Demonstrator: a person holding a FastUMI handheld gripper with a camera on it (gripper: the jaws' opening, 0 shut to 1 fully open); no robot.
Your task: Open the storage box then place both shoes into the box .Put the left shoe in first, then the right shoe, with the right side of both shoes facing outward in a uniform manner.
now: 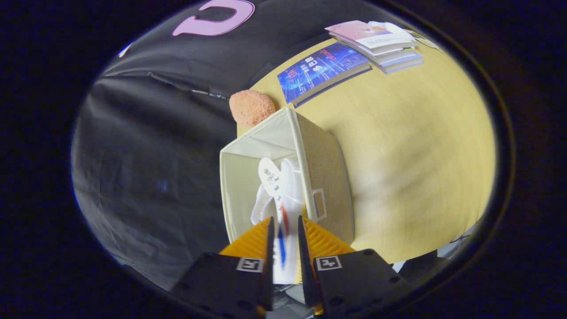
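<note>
Holding a white shoe [280, 195] between my fingers, the gripper [284, 230] is closed to a narrow gap with both fingers pressing on the shoe's sides. The shoe has red and blue marks along it (blurred, so I cannot tell the detail), and its far end reaches into the open top of the beige fabric storage box [328, 177], just ahead of the fingers. The box stands at the tabletop's [412, 155] edge next to the black cloth wall [146, 155], its handle cut-out facing the table's open middle. Beyond the box, at that same edge, a fuzzy orange plush [251, 107] touches the box's far corner or sits just behind it. A blue book [321, 71] lies farther along, and a stack of pale books [378, 44] sits near the far corner.
</note>
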